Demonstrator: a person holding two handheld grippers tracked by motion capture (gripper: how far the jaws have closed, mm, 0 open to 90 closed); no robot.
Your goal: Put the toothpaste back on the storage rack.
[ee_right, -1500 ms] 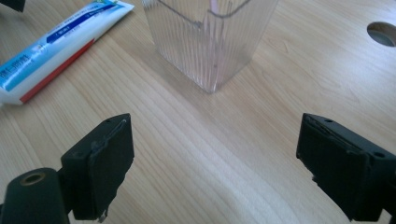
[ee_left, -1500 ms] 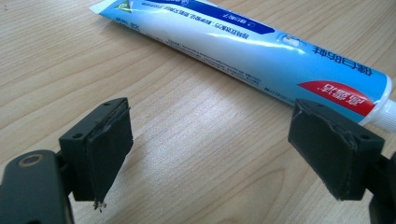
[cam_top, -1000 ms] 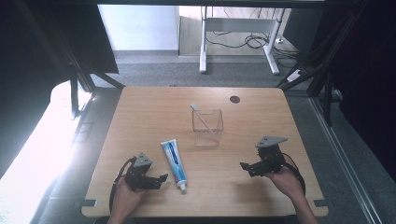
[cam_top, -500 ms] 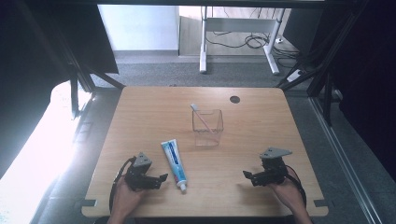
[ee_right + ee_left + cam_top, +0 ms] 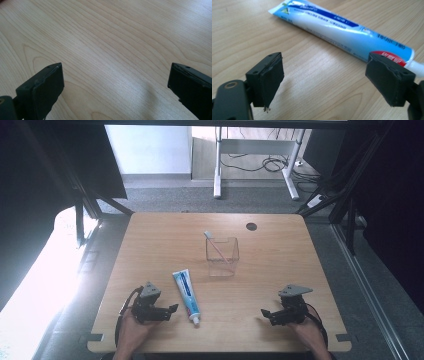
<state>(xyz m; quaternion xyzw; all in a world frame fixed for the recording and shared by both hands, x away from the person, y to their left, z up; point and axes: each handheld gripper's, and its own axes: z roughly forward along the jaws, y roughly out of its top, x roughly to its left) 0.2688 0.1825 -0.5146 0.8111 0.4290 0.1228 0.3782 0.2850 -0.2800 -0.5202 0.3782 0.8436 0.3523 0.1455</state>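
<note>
Wooden tabletop [image 5: 300, 265] was what I had under both tools. My left gripper [image 5: 173, 308] sat near the front edge with its jaws spread wide and nothing between them, and the toothpaste tube [image 5: 186, 294] lay flat just beside it on the right, not touching, white cap toward me. In the left gripper view the tube [image 5: 342, 28] ran across just past the jaw tips (blue and white, red band by the cap). My right gripper [image 5: 263, 313] rested well apart on the other side, jaws parted too, gripping nothing, just bare wood [image 5: 112, 50] ahead of it. Farther back, around the middle of the table, stood a clear square cup [image 5: 222, 257] with a pink toothbrush [image 5: 216, 246] leaning inside it, head up.
</note>
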